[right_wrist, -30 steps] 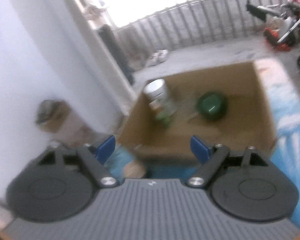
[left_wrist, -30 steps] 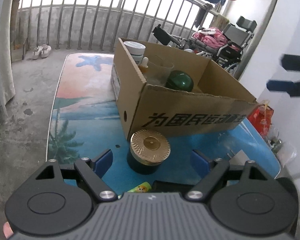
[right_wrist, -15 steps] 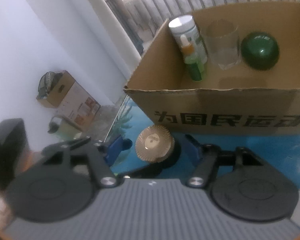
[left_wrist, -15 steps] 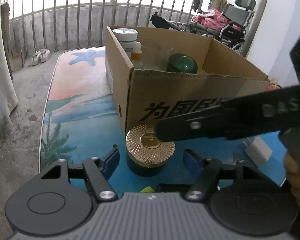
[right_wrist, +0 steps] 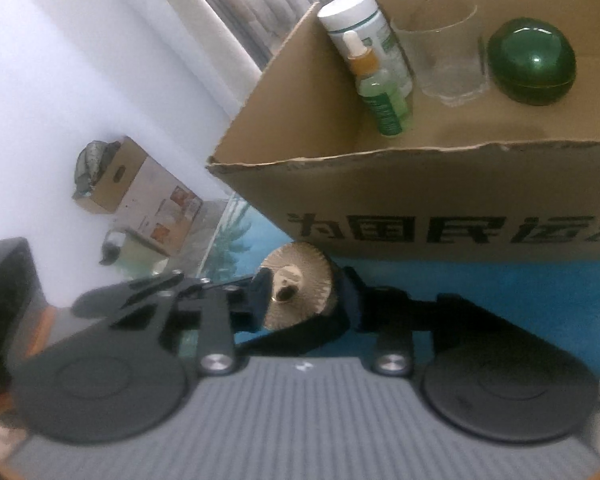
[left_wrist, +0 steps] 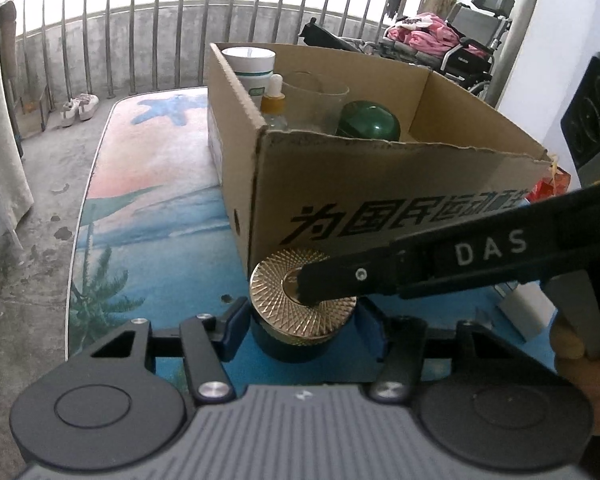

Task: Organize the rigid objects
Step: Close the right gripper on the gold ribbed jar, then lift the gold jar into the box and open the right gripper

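Note:
A dark green jar with a ribbed gold lid (left_wrist: 300, 304) stands on the blue table (left_wrist: 148, 240) against the front of a cardboard box (left_wrist: 380, 184). My left gripper (left_wrist: 306, 324) has its blue fingers on either side of the jar body, close to it. My right gripper (right_wrist: 306, 294) comes in from the right and straddles the same jar's gold lid (right_wrist: 296, 288); its arm (left_wrist: 440, 268) crosses the lid in the left wrist view. The box holds a white bottle (right_wrist: 360, 28), a dropper bottle (right_wrist: 380, 92), a clear glass (right_wrist: 444, 52) and a green round container (right_wrist: 532, 68).
A metal railing (left_wrist: 180, 20) and concrete floor lie beyond the table's far end. A wheelchair with pink cloth (left_wrist: 460, 44) stands at back right. A small printed box (right_wrist: 140, 196) sits by the white wall on the left of the right wrist view.
My right gripper has swung in from the right and down over the gold-lidded jar. My left gripper has moved closer, its fingers narrowing around the jar body.

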A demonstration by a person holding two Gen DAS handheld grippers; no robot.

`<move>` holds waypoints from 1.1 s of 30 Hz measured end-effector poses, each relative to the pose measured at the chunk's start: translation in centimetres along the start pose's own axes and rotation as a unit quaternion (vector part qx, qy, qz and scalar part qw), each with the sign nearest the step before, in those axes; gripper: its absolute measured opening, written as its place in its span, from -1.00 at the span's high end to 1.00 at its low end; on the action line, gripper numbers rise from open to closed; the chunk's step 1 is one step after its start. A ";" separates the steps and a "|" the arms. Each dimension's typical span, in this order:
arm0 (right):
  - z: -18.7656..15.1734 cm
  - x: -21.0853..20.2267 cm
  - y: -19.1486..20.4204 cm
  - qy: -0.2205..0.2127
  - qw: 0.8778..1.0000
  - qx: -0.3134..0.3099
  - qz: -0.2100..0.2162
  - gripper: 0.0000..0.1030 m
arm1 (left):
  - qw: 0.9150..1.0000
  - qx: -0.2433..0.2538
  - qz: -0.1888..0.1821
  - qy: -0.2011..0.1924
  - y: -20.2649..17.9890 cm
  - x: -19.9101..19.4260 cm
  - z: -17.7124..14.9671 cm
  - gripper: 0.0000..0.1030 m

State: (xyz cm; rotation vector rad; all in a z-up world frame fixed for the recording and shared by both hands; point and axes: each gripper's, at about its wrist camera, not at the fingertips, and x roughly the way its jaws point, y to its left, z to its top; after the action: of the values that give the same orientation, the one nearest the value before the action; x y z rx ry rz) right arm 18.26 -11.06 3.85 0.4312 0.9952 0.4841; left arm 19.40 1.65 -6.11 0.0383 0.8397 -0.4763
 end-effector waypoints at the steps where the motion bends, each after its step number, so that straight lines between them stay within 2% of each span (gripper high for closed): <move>1: 0.0 -0.1 -0.2 0.000 1.000 0.004 -0.001 0.41 | 1.000 0.003 -0.001 0.000 -0.3 0.0 0.1 -0.14; 6: -0.5 -1.1 -1.1 -0.006 1.000 0.014 -0.017 0.40 | 1.000 0.020 -0.013 0.007 -1.5 0.7 0.5 -0.14; 11: -0.5 -1.4 -1.9 -0.006 0.999 0.032 -0.017 0.36 | 1.000 0.019 -0.009 0.015 -1.8 1.1 1.0 -0.15; 20: -0.8 -0.7 -2.3 0.003 0.999 0.038 -0.007 0.05 | 1.000 0.015 -0.005 0.016 -2.0 1.7 1.1 -0.17; 33: -1.0 -0.4 -2.5 0.000 0.999 0.043 -0.002 0.05 | 1.000 0.012 0.001 0.009 -2.1 1.6 1.1 -0.16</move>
State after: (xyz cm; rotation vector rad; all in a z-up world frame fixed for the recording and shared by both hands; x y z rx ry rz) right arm 17.65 -13.18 2.29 0.5052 1.0199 0.4388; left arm 20.22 -1.08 -6.26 0.0654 0.8520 -0.4836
